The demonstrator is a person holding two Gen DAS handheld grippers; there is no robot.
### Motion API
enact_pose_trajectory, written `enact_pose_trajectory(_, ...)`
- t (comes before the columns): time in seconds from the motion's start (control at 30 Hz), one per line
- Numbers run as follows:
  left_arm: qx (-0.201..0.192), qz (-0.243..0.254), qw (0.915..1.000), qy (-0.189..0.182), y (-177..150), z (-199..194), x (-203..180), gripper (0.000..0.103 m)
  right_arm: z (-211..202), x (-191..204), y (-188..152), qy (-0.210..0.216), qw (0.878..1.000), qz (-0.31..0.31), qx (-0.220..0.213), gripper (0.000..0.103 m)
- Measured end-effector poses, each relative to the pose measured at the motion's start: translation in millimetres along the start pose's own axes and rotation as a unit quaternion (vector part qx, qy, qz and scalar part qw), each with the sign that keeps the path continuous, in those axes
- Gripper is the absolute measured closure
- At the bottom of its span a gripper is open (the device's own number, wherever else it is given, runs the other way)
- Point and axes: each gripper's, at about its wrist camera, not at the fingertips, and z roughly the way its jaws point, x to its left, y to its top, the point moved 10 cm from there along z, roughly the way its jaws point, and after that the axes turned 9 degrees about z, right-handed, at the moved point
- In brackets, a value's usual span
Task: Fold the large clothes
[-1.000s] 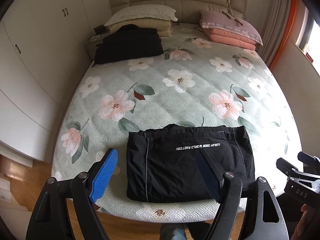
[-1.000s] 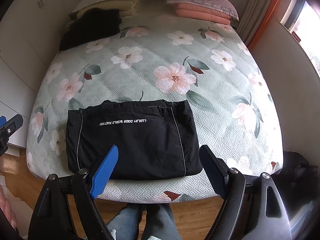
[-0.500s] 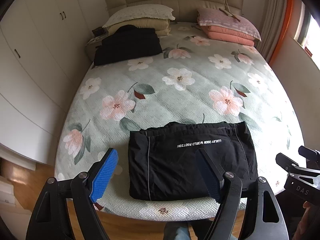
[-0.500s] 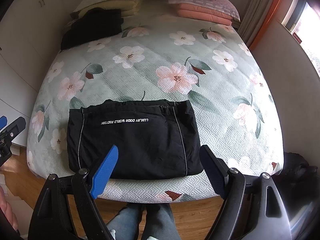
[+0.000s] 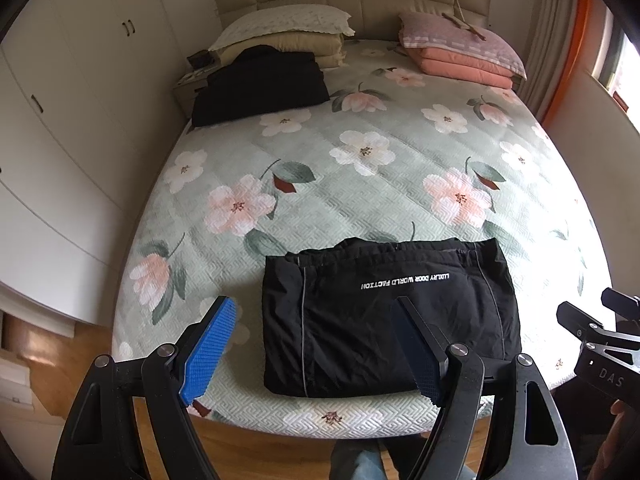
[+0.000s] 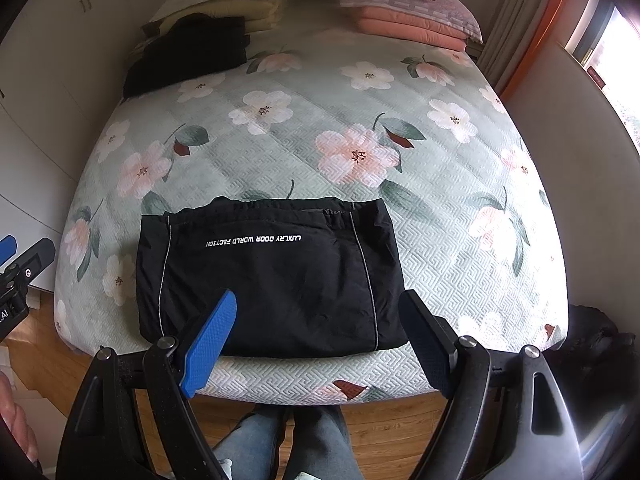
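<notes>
A black garment (image 5: 390,312) with white lettering lies folded into a rectangle near the foot edge of the bed; it also shows in the right wrist view (image 6: 268,276). My left gripper (image 5: 314,314) is open and empty, held above the bed's foot edge, off the garment. My right gripper (image 6: 318,308) is open and empty, also held back above the foot edge. The right gripper shows at the right edge of the left wrist view (image 5: 596,336). The left gripper shows at the left edge of the right wrist view (image 6: 20,268).
The bed (image 5: 400,184) has a green floral quilt. Another folded black garment (image 5: 260,84) lies at the head on the left, by stacked pillows (image 5: 288,36). Pink pillows (image 5: 460,52) lie at the head right. White wardrobes (image 5: 60,120) stand left. My legs (image 6: 288,444) stand on the wood floor.
Both grippers have drawn back and up a little from the bed. The folded garment has not moved. Both grippers stay open.
</notes>
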Motion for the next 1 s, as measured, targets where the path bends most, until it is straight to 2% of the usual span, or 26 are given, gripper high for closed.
enact_pose_trajectory(0.7,0.012,0.012,0.9998,0.009,-11,5,-9,0.022,8,-1,8,0.004,1.0,-0.009,0.004,0.018)
enact_pose_trajectory(1.0,-0.016,0.013,0.9996,0.018,-4,-3,-7,0.022,11,-3,10,0.003,1.0,-0.012,0.005,0.018)
